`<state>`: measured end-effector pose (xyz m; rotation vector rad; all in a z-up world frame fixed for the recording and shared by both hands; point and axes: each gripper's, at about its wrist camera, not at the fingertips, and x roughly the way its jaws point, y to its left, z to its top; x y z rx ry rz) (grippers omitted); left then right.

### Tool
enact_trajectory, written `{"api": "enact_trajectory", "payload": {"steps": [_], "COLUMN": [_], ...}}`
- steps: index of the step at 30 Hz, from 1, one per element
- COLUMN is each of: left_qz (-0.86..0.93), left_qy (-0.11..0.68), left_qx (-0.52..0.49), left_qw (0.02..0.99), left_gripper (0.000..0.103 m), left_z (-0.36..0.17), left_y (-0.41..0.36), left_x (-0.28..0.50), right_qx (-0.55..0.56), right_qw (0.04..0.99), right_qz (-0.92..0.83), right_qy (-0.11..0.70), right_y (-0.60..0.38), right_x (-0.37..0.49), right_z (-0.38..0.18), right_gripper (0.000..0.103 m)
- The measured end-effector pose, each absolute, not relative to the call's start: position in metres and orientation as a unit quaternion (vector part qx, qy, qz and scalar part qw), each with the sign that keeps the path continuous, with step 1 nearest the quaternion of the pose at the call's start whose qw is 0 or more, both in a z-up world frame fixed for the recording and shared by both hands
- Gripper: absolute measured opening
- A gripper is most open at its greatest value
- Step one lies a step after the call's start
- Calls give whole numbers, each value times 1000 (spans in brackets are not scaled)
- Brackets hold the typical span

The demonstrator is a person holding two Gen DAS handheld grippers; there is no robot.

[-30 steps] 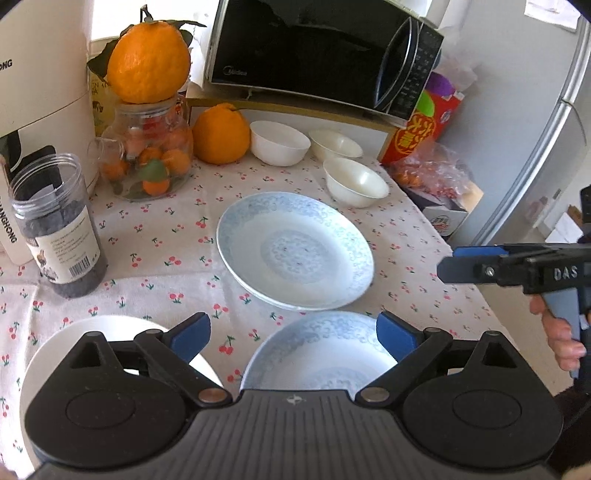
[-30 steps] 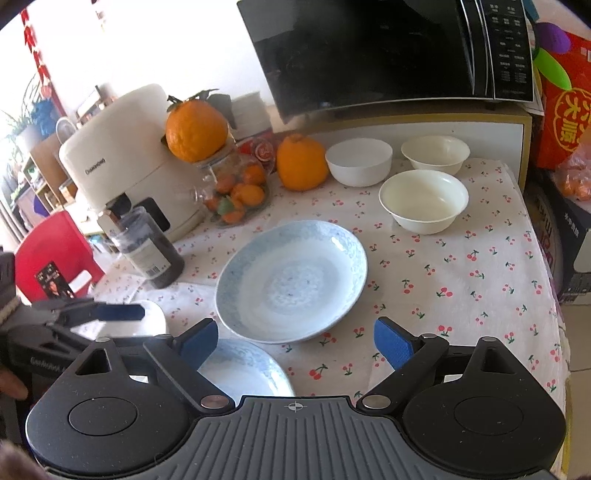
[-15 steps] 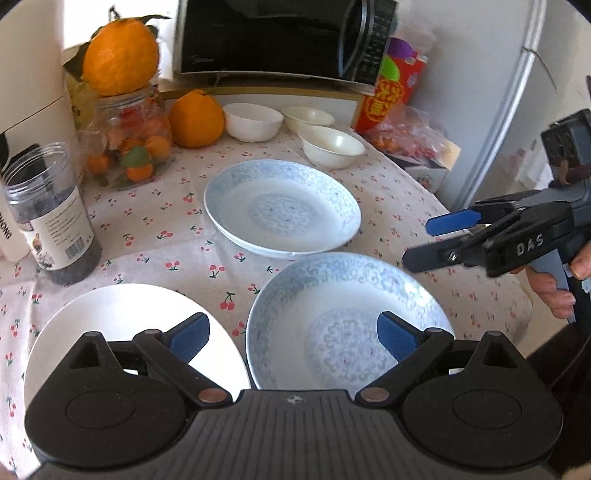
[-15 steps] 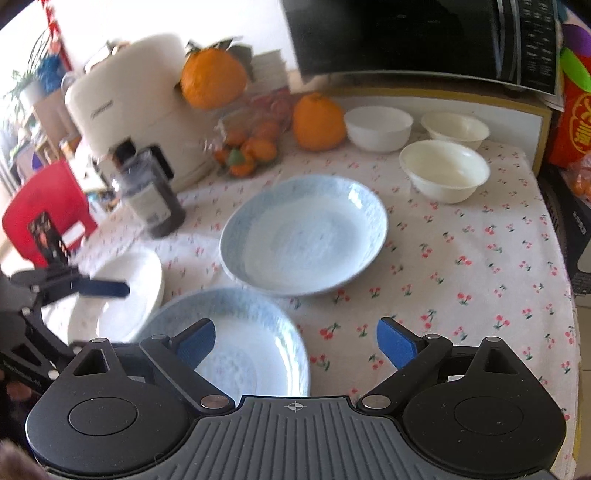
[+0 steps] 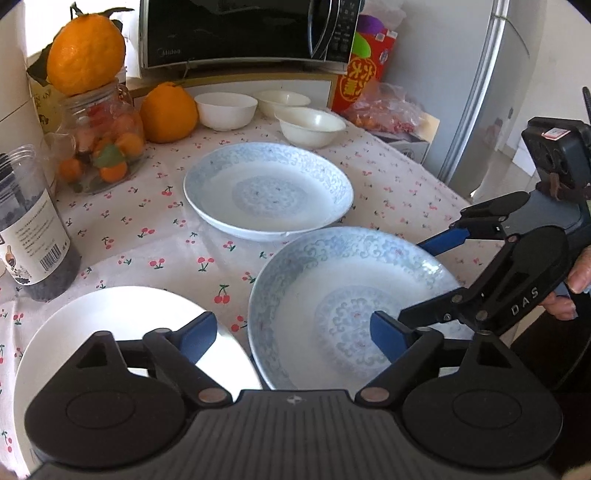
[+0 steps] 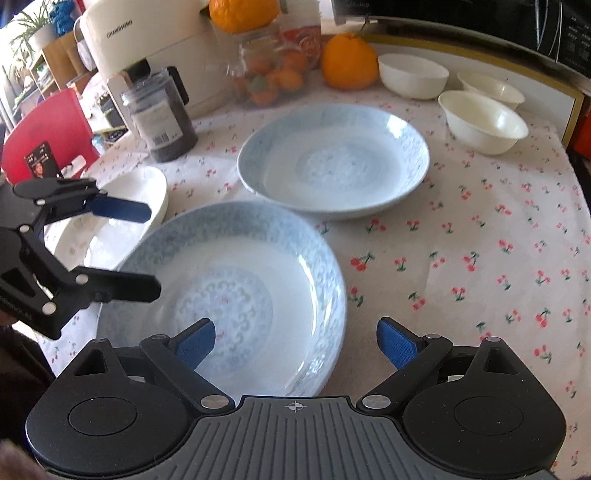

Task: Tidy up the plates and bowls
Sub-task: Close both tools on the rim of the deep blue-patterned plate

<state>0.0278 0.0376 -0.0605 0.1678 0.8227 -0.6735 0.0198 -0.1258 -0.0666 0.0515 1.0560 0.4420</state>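
Two blue-patterned plates lie on the cherry-print tablecloth: a near one [image 5: 332,295] [image 6: 236,280] and a far one [image 5: 269,188] [image 6: 332,158]. A plain white plate [image 5: 110,325] [image 6: 122,206] lies to the left. Three white bowls [image 5: 225,109] [image 6: 480,118] stand at the back. My left gripper [image 5: 295,334] is open over the gap between the white plate and the near patterned plate; it also shows in the right wrist view [image 6: 147,251]. My right gripper [image 6: 295,343] is open above the near plate's right edge; it also shows in the left wrist view [image 5: 402,284].
A dark jar [image 5: 29,229], a glass jar of small oranges [image 5: 103,147] with a big orange on top, another orange [image 5: 168,112], a microwave [image 5: 243,29] and a red box [image 5: 365,77] line the back. A white appliance [image 6: 155,44] stands left. The table edge [image 5: 424,173] runs along the right.
Both grippers have moved in over the near patterned plate. The right gripper has come closer to the left one. Both stay open.
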Motion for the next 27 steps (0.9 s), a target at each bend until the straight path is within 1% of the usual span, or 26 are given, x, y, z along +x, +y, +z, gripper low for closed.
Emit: {"api": "enact_trajectory", "payload": {"steps": [6,9,11,13,17,21,23,25,26,27], "left_qz": [-302,-292,-294,-299,-303,-314,-321,-331,-336,-336], "left_qy": [393,382,366,360,381,408,414,421,424,427], "left_qx": [73,75,81,75,86,96,98,103,107,114], "left_qw": [866,874,879,881,869,852,846,838,834,832], "left_gripper": [82,74,65,62,55,47,45,44,41,42], "left_z": [-63,-59,-52,-49,-53,-62,-64,-65,-66,-67], "left_y": [43,46,47,47,40,32,30,26,25,23], "left_x": [35,36,36,40,49,55,55,54,53,52], "right_qx": [24,32,36,42,50,84,90,90,89,89], "right_qw": [840,837,834,831,823,815,816,819,820,822], "right_qz": [213,217,220,222,209,202,199,196,193,188], "right_qy": [499,502,504,509,525,536,535,532,531,531], "right_y": [-121,-121,-120,-120,-121,-123,-124,-124,-124,-125], "right_x": [16,15,14,13,10,8,7,7,7,7], "right_z": [-70,-69,-68,-68,-65,-64,-63,-62,-62,-62], "right_gripper": [96,96,95,95,95,92,86,78,73,70]}}
